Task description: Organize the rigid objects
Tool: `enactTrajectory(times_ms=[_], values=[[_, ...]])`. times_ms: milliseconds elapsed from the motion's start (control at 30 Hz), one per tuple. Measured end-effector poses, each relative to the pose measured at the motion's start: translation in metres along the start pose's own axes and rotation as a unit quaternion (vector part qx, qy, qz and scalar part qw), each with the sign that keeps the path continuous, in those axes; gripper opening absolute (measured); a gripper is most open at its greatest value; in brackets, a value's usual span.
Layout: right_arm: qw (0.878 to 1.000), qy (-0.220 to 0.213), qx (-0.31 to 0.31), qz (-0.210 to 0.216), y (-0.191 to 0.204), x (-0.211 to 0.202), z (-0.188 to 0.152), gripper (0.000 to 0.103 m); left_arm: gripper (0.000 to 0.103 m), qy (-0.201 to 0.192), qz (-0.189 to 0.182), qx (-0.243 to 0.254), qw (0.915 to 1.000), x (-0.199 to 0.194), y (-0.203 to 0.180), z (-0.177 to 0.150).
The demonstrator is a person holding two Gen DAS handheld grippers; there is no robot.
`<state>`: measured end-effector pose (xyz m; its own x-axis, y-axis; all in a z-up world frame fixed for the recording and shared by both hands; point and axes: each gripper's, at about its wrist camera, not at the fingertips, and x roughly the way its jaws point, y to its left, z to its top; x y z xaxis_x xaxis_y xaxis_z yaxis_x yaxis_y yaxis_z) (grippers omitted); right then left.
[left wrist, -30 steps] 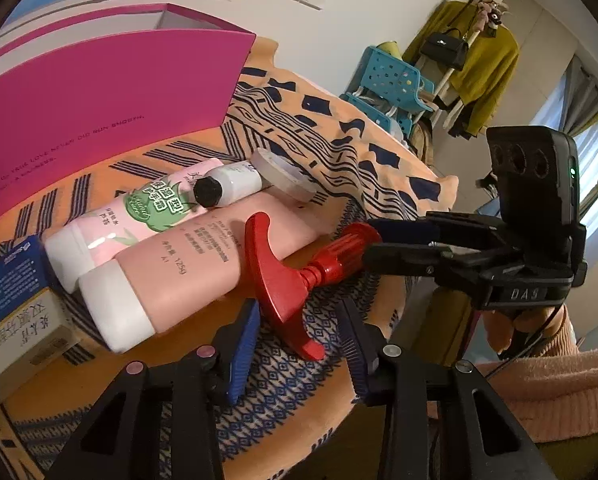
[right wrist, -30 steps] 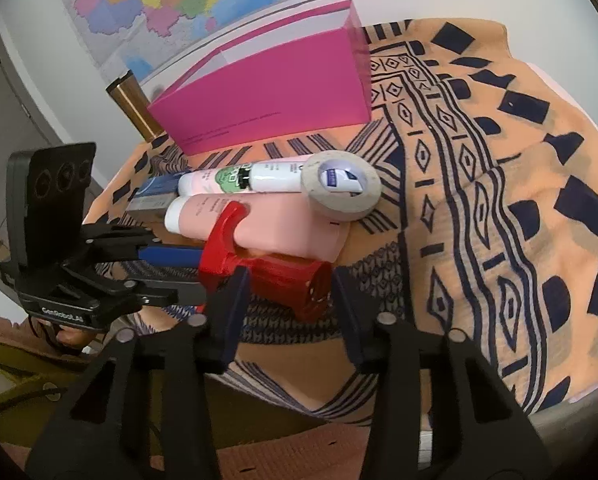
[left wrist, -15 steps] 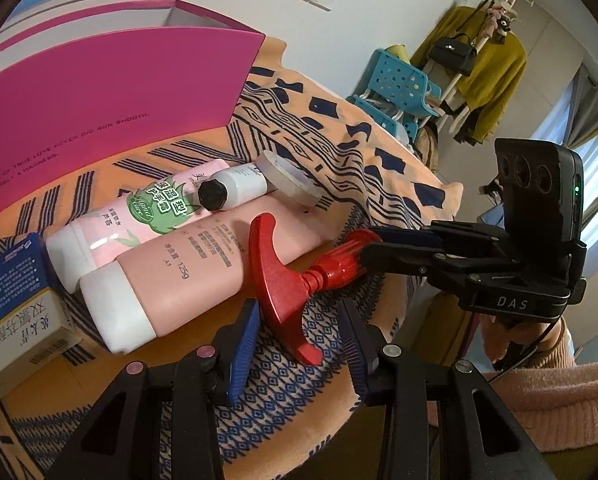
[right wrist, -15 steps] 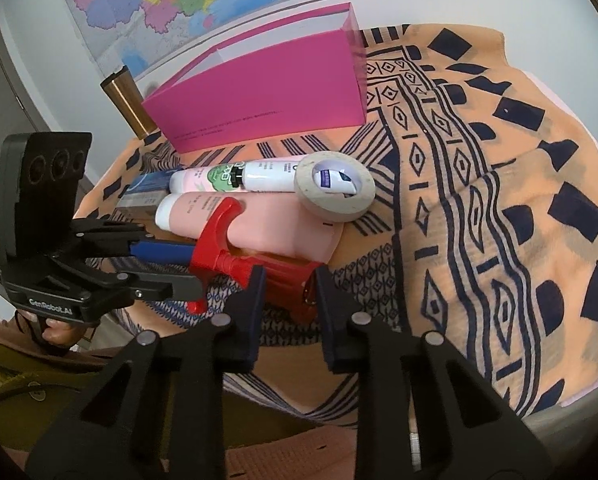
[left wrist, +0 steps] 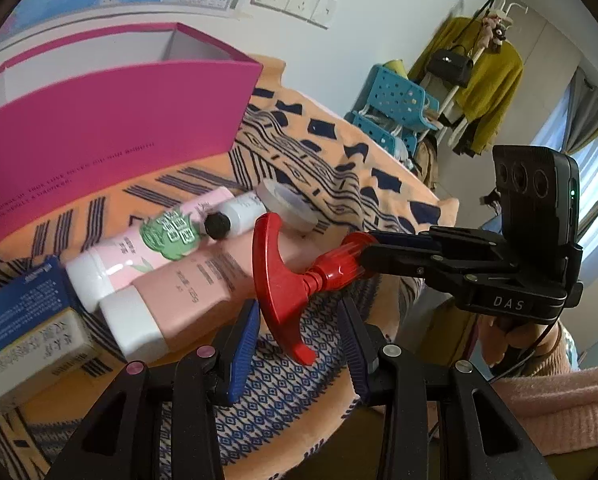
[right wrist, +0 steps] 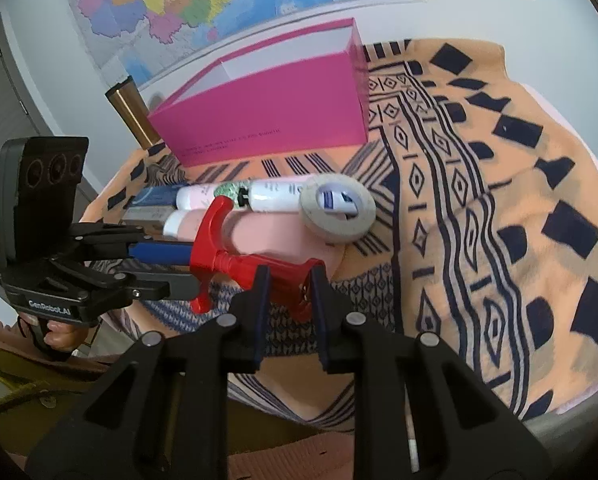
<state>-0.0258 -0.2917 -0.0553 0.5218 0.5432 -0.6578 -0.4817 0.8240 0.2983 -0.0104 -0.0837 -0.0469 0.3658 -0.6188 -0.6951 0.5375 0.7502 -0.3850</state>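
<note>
Lettering reading "DAS" is showing on the right tool [left wrist: 365, 258] in the left wrist view, where its jaws are pinching the ribbed barrel end of the red plastic T-handled piece [left wrist: 283, 280] near the bench's [left wrist: 379, 184] front edge. The left tool [left wrist: 299, 330] is sitting partly open, its ridged blue pads either side of the red handle's lower tip without pressing it. A smooth pink tube [left wrist: 187, 284] with a white cap, a paler tube with a green label [left wrist: 151, 240] and two cardboard cartons [left wrist: 27, 328] printed in characters too blurred to read are lying toward the left edge. A glossy magenta box [left wrist: 111, 136], open on top, is standing toward the back.

Lettering "GenRobot.AI" is showing on the left tool [right wrist: 189, 268] in the right wrist view. The right tool [right wrist: 287, 292] is gripping the red piece [right wrist: 239, 264], pads tight on the barrel. Only this view is showing the white tape roll [right wrist: 339, 212] as a full ring, a brass-coloured cylinder [right wrist: 131, 112] at the back left corner and a wall map [right wrist: 203, 0]. The patterned orange cloth [right wrist: 499, 200] is draping over the right edge.
</note>
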Motion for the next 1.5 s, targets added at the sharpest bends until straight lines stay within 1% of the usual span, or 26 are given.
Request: enactTrajectory(times_ms=[700, 1233, 1500], values=[[0.998, -0.031, -0.039, 0.024, 0.018, 0.004, 0.038, 0.022, 0.040, -0.046, 0.023, -0.018, 0.9985, -0.026, 0.013, 0.015], [0.996, -0.046, -0.057, 0.044, 0.023, 0.010, 0.069, 0.022, 0.040, -0.081, 0.044, -0.018, 0.9956, -0.046, 0.022, 0.033], [0.994, -0.064, -0.071, 0.045, 0.026, 0.009, 0.089, 0.022, 0.040, -0.094, 0.054, -0.009, 0.9941, -0.052, 0.023, 0.047]])
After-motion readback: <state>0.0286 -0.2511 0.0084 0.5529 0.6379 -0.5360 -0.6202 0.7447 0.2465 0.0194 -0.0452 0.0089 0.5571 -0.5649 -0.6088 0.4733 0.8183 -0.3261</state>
